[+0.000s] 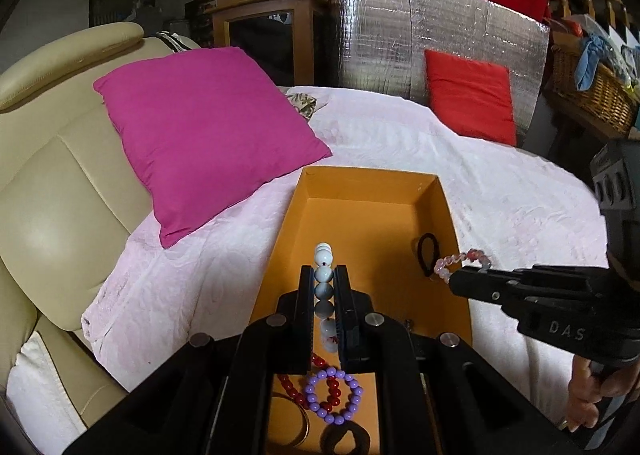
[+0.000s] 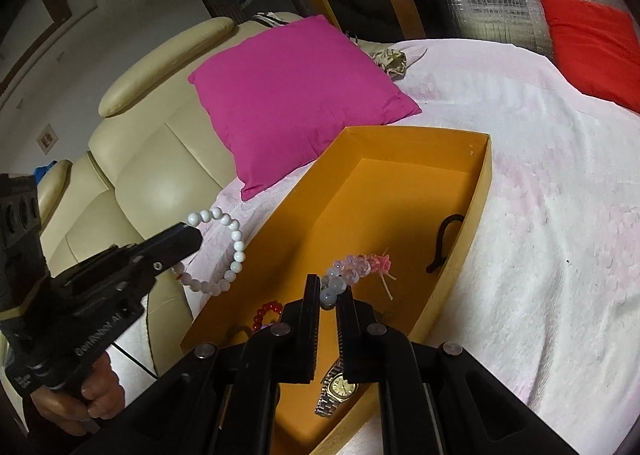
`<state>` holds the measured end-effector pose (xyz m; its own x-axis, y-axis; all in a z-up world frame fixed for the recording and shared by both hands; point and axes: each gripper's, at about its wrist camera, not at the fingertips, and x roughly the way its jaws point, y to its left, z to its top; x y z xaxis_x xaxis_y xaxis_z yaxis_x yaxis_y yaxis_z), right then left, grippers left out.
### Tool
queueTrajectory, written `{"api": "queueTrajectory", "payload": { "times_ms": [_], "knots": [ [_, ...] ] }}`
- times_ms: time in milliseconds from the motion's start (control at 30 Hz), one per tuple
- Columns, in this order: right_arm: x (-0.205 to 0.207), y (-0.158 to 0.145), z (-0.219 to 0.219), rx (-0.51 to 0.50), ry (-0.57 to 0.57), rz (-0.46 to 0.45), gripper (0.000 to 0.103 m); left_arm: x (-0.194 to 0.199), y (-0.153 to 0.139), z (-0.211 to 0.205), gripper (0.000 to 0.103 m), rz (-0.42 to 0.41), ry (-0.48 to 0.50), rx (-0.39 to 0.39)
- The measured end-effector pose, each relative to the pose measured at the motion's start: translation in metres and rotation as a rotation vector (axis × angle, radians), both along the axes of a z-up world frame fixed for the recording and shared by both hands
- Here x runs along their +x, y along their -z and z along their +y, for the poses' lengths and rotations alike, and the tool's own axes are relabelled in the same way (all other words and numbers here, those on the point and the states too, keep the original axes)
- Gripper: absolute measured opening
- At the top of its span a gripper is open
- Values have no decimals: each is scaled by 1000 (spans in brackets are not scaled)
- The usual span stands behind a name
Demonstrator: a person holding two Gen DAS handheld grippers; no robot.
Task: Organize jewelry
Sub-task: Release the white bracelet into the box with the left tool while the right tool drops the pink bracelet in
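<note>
An open orange box lies on a pink bedspread. My left gripper is shut on a white bead bracelet, held above the box's near half. From the right wrist view this bracelet hangs off the left gripper by the box's left wall. My right gripper is shut on a clear pink bead bracelet with a pink flower charm, over the box. In the left wrist view the right gripper reaches in from the right with that bracelet.
Inside the box lie a purple bead bracelet, a red bead bracelet, a gold bangle, a black hair tie, a dark scrunchie and a wristwatch. A magenta cushion lies left, against a cream sofa.
</note>
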<state>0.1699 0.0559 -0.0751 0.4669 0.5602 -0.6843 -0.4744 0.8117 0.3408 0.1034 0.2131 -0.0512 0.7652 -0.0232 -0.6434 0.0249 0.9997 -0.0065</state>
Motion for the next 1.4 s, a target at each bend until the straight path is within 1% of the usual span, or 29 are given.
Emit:
{"api": "queueTrajectory", "payload": {
  "times_ms": [400, 733, 1033, 1300, 1400],
  "knots": [
    [24, 1, 7, 0, 1, 2, 9, 16, 10, -5, 9, 19, -6, 34],
    [54, 13, 19, -8, -4, 37, 9, 43, 29, -11, 9, 60, -8, 48],
    [82, 24, 27, -16, 7, 60, 9, 66, 49, -7, 9, 106, -24, 58],
    [97, 35, 31, -27, 22, 80, 9, 80, 61, -2, 9, 131, -31, 65],
    [101, 38, 32, -36, 26, 85, 11, 83, 65, -3, 9, 138, -31, 69]
  ]
}}
